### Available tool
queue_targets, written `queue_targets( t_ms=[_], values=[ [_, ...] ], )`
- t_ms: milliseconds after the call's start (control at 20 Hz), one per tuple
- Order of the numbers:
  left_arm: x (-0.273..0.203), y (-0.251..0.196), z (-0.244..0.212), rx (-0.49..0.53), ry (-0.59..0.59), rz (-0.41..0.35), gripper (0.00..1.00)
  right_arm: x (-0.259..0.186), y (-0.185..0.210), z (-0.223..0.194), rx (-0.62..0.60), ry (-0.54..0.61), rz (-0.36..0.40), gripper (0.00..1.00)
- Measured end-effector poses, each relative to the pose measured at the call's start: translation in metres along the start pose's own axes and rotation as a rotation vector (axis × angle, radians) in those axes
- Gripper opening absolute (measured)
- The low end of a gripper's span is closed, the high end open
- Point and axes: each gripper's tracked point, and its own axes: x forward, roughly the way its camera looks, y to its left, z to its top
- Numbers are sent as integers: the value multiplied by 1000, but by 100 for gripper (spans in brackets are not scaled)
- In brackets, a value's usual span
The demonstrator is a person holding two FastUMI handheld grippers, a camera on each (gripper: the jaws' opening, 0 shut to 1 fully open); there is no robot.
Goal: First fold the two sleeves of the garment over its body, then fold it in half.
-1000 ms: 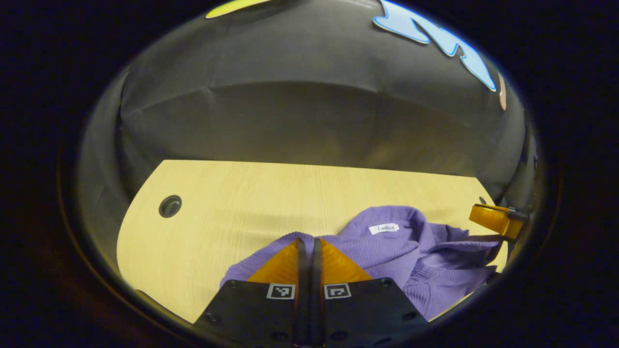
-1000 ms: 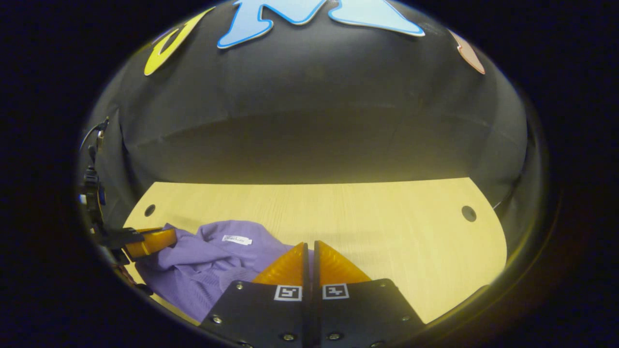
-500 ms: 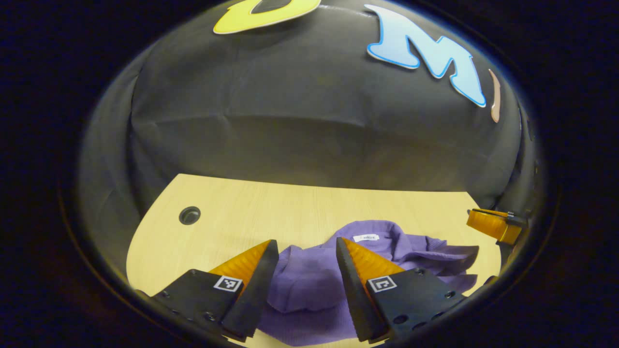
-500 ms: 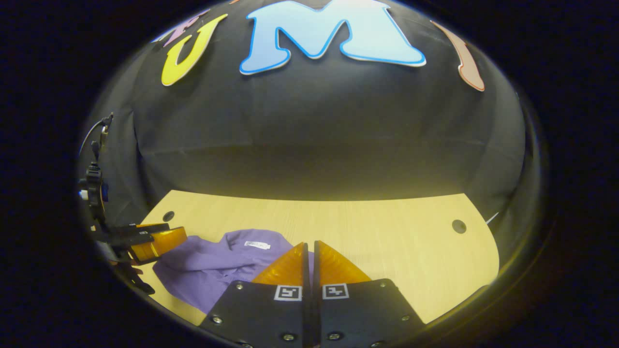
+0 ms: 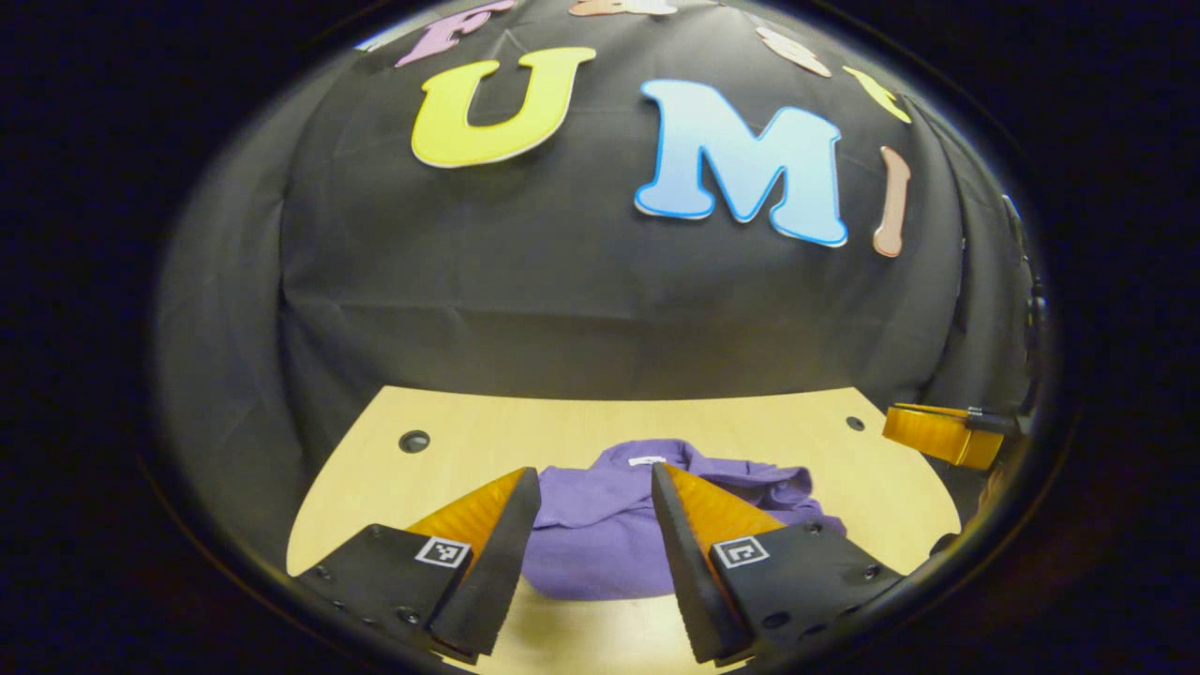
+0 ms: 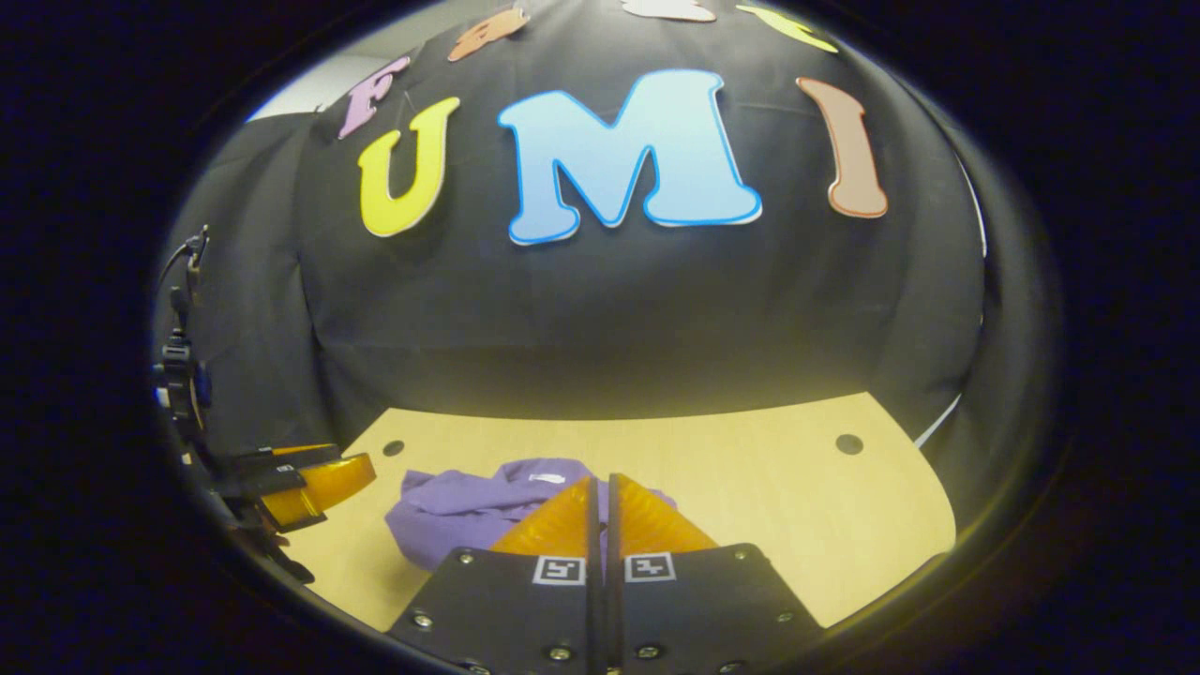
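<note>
Low in the left gripper view, the purple garment (image 5: 609, 525) lay bunched on the wooden table (image 5: 450, 441), apparently folded. Left gripper (image 5: 591, 525) hovered above it, fingers spread, holding nothing. Right gripper (image 6: 600, 511) was pressed together; whether it pinched cloth, I couldn't tell.

Purple knit garment (image 5: 600, 544) lies seemingly folded, bunched on table (image 5: 441, 450).

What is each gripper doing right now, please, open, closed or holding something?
Left gripper: open, holding nothing, raised off the purple garment.
Right gripper: fingers closed together, with no cloth visibly gripped between them.
</note>
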Motion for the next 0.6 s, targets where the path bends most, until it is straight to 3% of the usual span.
queue_targets(
  t_ms=[300, 600],
  values=[
    [-99, -35, 5, 70, -91, 14, 79, -81, 8, 2, -15, -83, 26, 0],
    [-167, -65, 6, 86, -148, 9, 78, -139, 13, -1, -12, -126, 54, 1]
  ],
)
